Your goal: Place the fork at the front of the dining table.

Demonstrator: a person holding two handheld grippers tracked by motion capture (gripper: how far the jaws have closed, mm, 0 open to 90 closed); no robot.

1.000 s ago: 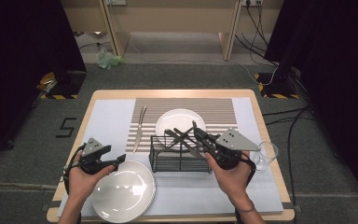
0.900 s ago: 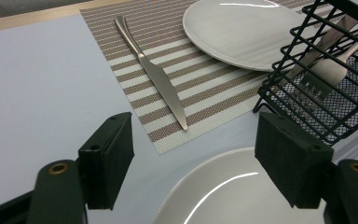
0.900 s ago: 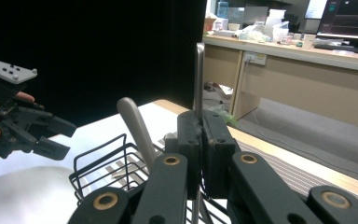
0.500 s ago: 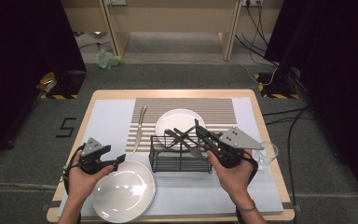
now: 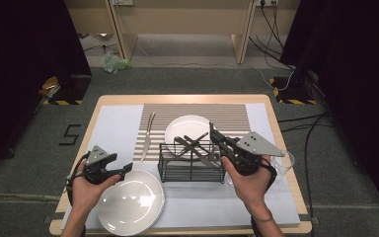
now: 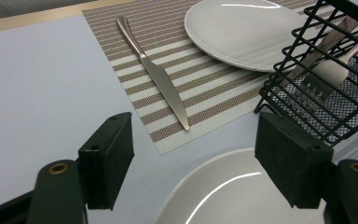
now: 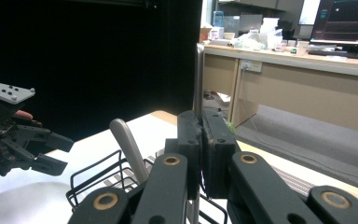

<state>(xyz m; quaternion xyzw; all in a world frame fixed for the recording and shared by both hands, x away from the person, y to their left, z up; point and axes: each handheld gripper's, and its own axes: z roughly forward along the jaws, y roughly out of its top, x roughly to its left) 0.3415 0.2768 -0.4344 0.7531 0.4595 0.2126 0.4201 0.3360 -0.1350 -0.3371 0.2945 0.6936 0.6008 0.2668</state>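
Right now the right gripper (image 5: 212, 132) sits just right of centre in the high view, its jaws pinched tight on a piece of cutlery (image 7: 198, 74) that it holds over the black wire basket (image 5: 191, 170). Seen from the right gripper view, that thin metal handle rises straight up out of the closed pads at the middle of the frame, and whether it is a fork, knife or spoon cannot be told. A second handle (image 7: 127, 147) leans in the basket at lower left of that view.

Lower left in the high view, the left gripper (image 5: 127, 169) hovers at the upper left rim of the near white plate (image 5: 131, 202), its jaws wide apart with nothing between them. From the left gripper view both black pads frame the plate's rim at the bottom edge, and a fork (image 6: 328, 70) lies inside the basket at the right edge.

Above the basket in the high view lies the striped placemat (image 5: 197, 112), carrying a second white plate (image 5: 187, 126) at centre and a knife (image 5: 147, 136) to its left. A clear glass (image 5: 285, 163) stands at the right, close beside the right hand (image 5: 249, 185)
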